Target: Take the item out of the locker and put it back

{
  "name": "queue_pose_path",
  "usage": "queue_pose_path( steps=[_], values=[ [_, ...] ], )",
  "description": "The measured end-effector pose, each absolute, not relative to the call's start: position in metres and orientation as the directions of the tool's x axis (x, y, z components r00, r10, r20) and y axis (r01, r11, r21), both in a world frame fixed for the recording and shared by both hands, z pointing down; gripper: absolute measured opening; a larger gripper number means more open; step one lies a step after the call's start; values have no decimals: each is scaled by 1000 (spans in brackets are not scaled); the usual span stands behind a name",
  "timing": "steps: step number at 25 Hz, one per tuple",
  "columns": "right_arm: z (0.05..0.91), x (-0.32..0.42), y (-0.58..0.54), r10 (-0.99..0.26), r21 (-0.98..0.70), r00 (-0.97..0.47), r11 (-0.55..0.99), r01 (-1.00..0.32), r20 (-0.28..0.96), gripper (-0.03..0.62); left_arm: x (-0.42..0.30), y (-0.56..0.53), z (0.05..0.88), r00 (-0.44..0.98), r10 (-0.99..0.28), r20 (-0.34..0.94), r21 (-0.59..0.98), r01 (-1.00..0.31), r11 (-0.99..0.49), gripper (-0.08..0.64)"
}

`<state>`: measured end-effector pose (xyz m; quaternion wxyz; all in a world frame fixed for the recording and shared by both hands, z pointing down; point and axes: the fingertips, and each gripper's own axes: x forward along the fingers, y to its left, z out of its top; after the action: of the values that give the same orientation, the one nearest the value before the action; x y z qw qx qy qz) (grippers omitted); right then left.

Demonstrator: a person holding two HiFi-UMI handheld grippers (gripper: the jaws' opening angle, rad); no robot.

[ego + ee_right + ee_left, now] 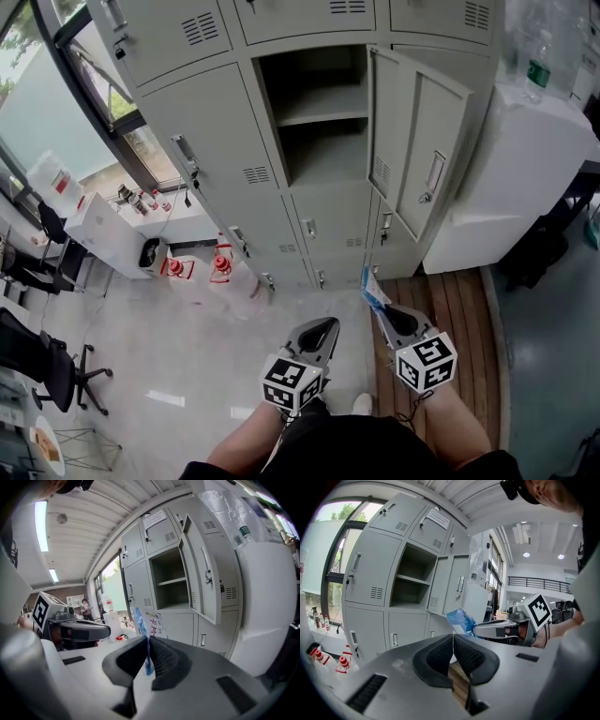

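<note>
The grey locker bank (pixel 225 150) has one compartment (pixel 319 112) open, its door (pixel 422 141) swung to the right; both shelves inside look bare. My right gripper (pixel 382 311) is shut on a flat blue and white packet (pixel 372 289), which sticks up between the jaws in the right gripper view as the packet (pixel 146 623). It is held low, well in front of the locker. My left gripper (pixel 323 330) is beside it, jaws together with nothing in them (pixel 453 641). The left gripper view shows the packet (pixel 460 619) and the right gripper (pixel 487 629).
A white cabinet (pixel 516 178) with a bottle (pixel 537 66) on top stands right of the open door. Red items (pixel 220 265) and a white box (pixel 103 225) sit on the floor at left. Office chairs (pixel 47 366) are at far left. Wooden planks (pixel 464 319) lie underfoot at right.
</note>
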<state>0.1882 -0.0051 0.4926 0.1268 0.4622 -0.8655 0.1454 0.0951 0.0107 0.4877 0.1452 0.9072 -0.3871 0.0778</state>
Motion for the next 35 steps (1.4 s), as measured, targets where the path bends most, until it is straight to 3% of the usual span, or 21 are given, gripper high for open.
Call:
queue_pose_path(
  steps=[19,35],
  values=[
    [488,188,9,-739,-127,-578,574,-809,347,71,98,25,482,662,-712,232,196,-749,-633,17],
    [487,132,-42,-734,-112,-577,580,-807,360,71,44,-23,477,667,-709,228,197,-745,-637,17]
  ],
)
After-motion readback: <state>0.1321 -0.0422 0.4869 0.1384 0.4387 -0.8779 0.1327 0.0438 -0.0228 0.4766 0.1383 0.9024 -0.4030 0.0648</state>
